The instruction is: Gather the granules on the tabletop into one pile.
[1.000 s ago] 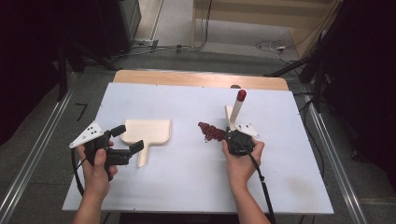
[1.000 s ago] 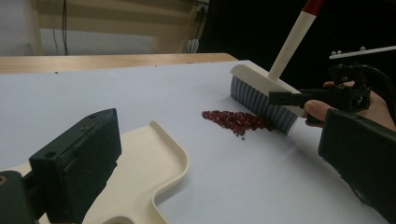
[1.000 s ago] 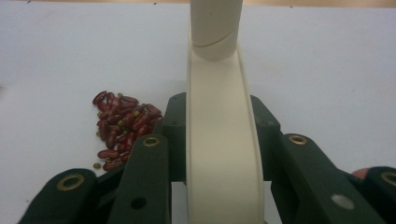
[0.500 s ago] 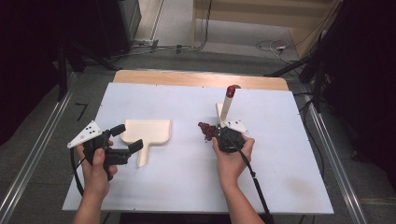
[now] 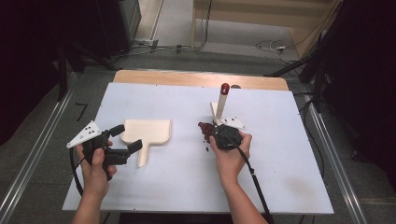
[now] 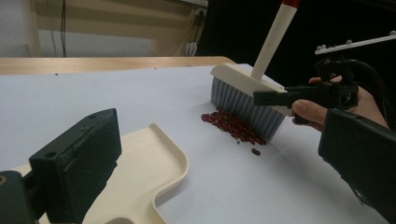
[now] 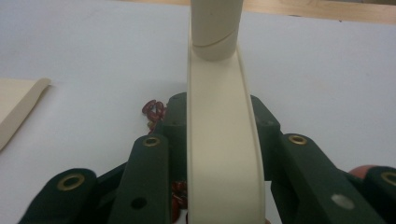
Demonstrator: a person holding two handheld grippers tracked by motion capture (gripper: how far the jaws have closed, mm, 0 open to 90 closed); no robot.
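Beans (image 6: pixel 233 127), small and dark red, are lying in a loose heap near the middle of the white table (image 5: pixel 280 182), right against the bristles of a cream brush (image 6: pixel 247 100) that is standing over them with its red-tipped handle rising toward the far side. The right gripper (image 5: pixel 223 136) is clamping the brush head from above; in the right gripper view the cream back of the brush (image 7: pixel 222 154) is sitting tight between the two black jaws.

To the left, well apart from the heap, a cream dustpan (image 5: pixel 147 133) is lying flat with its handle pointing toward the near edge. The left gripper (image 5: pixel 127 138) is hovering just beside that handle with its jaws standing apart and nothing between them; in the left gripper view the pan (image 6: pixel 144 172) is passing under the left jaw.

Judging from this, the sweeping step is in hand: the beans are being gathered and pushed left toward the pan, which is not yet being held. The next move is probably calling for the left gripper to close on the pan handle and steady it, while the brush is drawing the heap across the bare gap.

One or two stray beans are lying loose on the near side of the heap. How the pan's open edge is facing the beans is hard to make out.
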